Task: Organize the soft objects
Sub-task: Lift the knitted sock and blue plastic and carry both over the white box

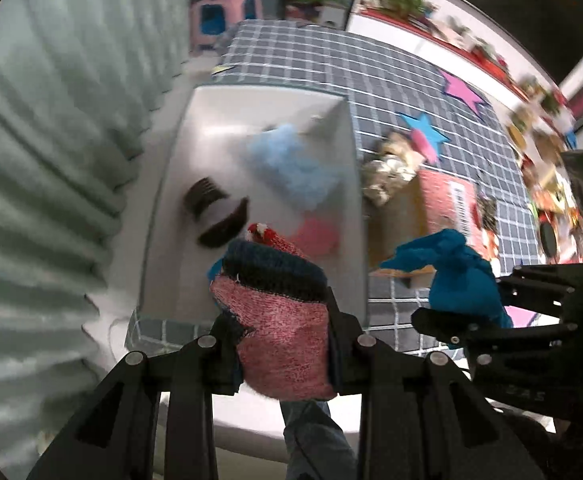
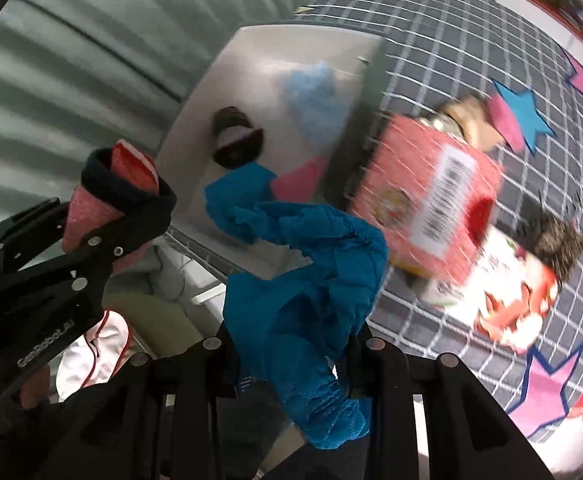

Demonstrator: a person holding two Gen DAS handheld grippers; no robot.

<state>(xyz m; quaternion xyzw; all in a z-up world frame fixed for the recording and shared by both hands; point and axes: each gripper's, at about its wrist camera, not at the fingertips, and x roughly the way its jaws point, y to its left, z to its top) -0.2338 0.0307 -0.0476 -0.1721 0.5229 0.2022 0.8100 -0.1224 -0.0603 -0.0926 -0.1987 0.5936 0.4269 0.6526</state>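
My left gripper (image 1: pixel 281 332) is shut on a pink knit sock with a dark cuff (image 1: pixel 283 320), held above the near end of a white bin (image 1: pixel 163 208). It also shows in the right wrist view (image 2: pixel 119 196). My right gripper (image 2: pixel 291 344) is shut on a crumpled blue cloth (image 2: pixel 307 280), also seen in the left wrist view (image 1: pixel 459 276), held beside the bin's near right corner. The bin (image 2: pixel 227 64) holds a light blue fluffy piece (image 1: pixel 291 164), a pink piece (image 1: pixel 317 234) and a dark brown item (image 1: pixel 215 212).
A grey checked tablecloth (image 1: pixel 331 64) with pink and blue stars covers the table. A red box (image 2: pixel 431 192), a white and red packet (image 2: pixel 507 300) and a crinkly gold item (image 1: pixel 387 172) lie right of the bin. A pale curtain (image 1: pixel 43 160) hangs at left.
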